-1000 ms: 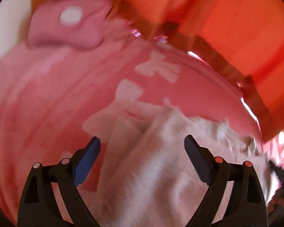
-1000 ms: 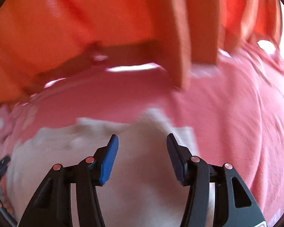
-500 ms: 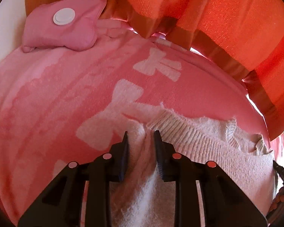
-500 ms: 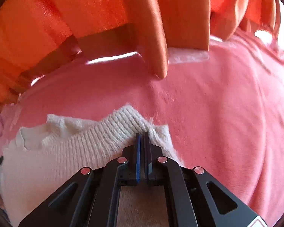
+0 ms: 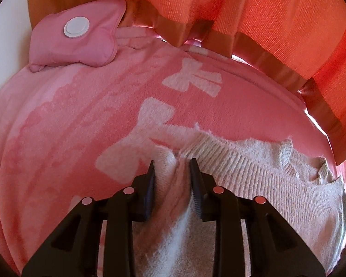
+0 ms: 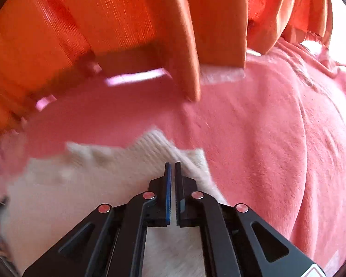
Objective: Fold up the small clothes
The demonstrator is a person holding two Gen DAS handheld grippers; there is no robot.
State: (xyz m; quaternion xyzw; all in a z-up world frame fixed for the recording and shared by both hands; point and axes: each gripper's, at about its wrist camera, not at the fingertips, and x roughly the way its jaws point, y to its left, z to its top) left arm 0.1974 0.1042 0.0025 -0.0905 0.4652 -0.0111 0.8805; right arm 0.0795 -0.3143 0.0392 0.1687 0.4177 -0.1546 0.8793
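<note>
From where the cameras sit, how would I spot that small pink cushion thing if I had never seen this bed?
Start with the big pink blanket patterned with white bows, then follow it to its far left corner, under the orange curtain. The small pink pouch lies there on the blanket. Its round white cap marks it out from the plush around it.

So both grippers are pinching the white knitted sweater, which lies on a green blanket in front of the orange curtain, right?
Not quite: the blanket is pink with white bows, as the left wrist view shows. The rest holds: left gripper and right gripper both pinch the white knitted sweater before the orange curtain.
</note>
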